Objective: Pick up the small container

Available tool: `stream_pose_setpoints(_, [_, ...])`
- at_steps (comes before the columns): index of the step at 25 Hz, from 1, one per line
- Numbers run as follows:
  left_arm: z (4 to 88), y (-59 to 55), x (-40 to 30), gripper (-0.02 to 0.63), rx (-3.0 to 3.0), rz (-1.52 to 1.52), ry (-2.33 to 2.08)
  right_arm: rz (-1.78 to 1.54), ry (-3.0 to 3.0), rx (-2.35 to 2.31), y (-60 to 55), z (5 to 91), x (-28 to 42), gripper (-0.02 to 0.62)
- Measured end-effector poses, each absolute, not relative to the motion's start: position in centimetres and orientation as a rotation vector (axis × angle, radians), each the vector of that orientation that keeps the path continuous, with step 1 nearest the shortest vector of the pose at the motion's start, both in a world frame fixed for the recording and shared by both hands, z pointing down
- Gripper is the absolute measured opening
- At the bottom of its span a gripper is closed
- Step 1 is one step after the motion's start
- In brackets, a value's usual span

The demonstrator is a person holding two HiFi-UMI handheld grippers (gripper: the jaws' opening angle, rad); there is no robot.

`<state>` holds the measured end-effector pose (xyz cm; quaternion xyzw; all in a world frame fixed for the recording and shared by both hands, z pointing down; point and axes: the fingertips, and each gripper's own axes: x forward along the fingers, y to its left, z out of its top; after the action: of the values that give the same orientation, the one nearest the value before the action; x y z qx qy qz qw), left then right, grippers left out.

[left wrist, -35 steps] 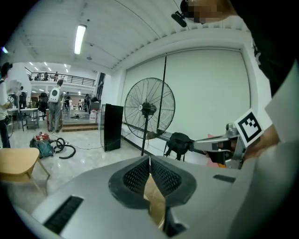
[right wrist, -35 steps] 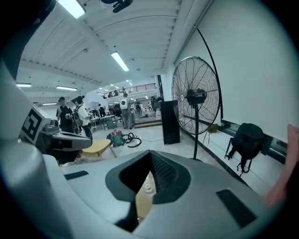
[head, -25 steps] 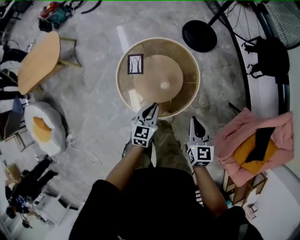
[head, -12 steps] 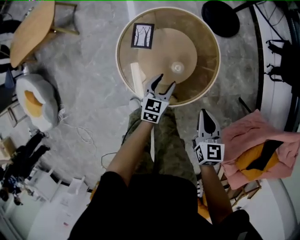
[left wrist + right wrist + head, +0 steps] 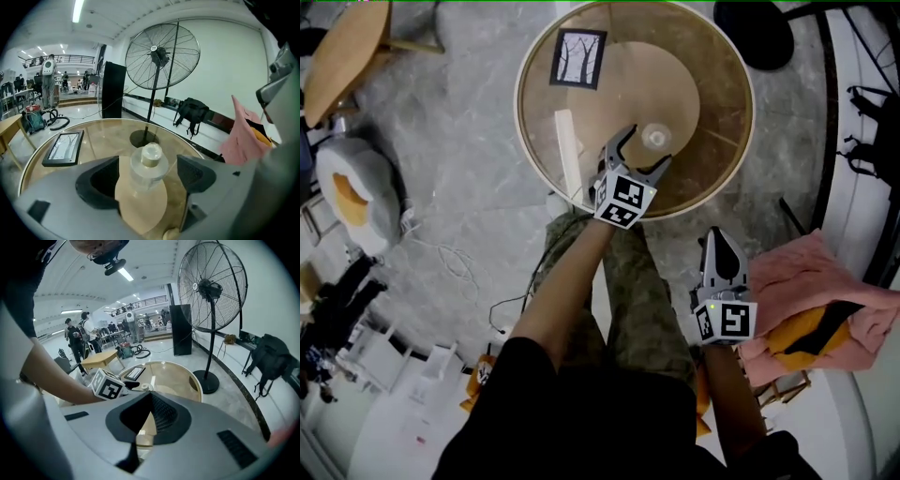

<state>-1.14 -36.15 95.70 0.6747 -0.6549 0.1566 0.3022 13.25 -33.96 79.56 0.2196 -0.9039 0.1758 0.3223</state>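
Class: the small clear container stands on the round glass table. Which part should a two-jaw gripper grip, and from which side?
Probably grip the round body below the narrower cap, coming from the near table edge. The small container stands upright on the glass table, sides free. The left gripper, its jaws just opening, straddles it without touching.

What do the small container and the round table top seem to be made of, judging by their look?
The small container looks like clear, slightly cloudy plastic: the tan disc behind shows through its wall. The round table top is probably glossy glass: that disc lies visible beneath it. Its rim looks cream and matte; material unclear.
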Motion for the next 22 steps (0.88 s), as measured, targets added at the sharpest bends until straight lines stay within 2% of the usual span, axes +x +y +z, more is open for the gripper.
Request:
stream_pose_setpoints(10, [100.1,-38.2,-0.6,0.382,1.854,0.490,-1.686,0.485,-2.361,0.515,-34.4,82.3,12.3,0.021])
stream_pose_setpoints(22, [100.7,-39.5,-0.6,0.364,1.901,0.506,-1.710,0.504,-2.331,0.564,-34.6,83.5,12.6,0.021])
